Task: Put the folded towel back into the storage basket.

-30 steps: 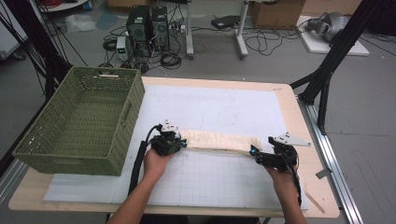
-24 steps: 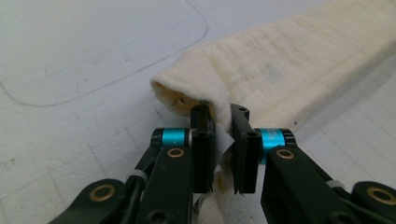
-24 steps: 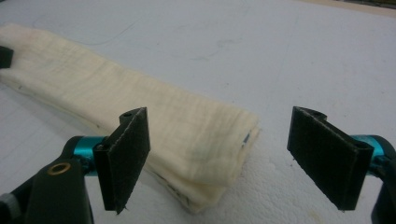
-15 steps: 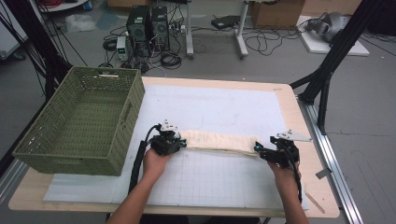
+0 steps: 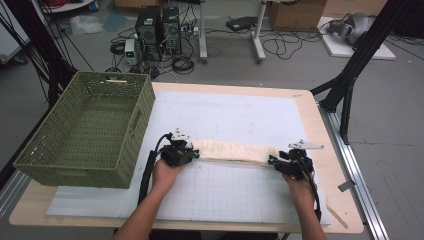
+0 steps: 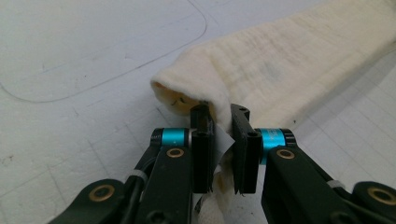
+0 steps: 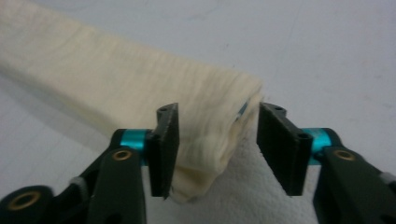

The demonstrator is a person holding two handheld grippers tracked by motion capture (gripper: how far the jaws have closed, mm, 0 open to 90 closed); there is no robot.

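A long cream folded towel (image 5: pixel 232 151) lies across the white mat (image 5: pixel 230 115). My left gripper (image 5: pixel 192 152) holds its left end. In the left gripper view the jaws (image 6: pixel 220 114) are shut on a pinch of the towel's edge (image 6: pixel 280 70). My right gripper (image 5: pixel 274 161) sits at the towel's right end. In the right gripper view its jaws (image 7: pixel 217 114) have just been closing around the folded end (image 7: pixel 116 79). One pad touches the cloth and the other still stands off it.
A green woven basket (image 5: pixel 140 107) stands on the table's left side, close to my left hand. The wooden table edge (image 5: pixel 310 100) runs just beyond the mat on the right. Cables, computer cases and frame legs are on the floor behind.
My right gripper has edged left and down onto the towel's right end. The left gripper and the towel have stayed where they were.
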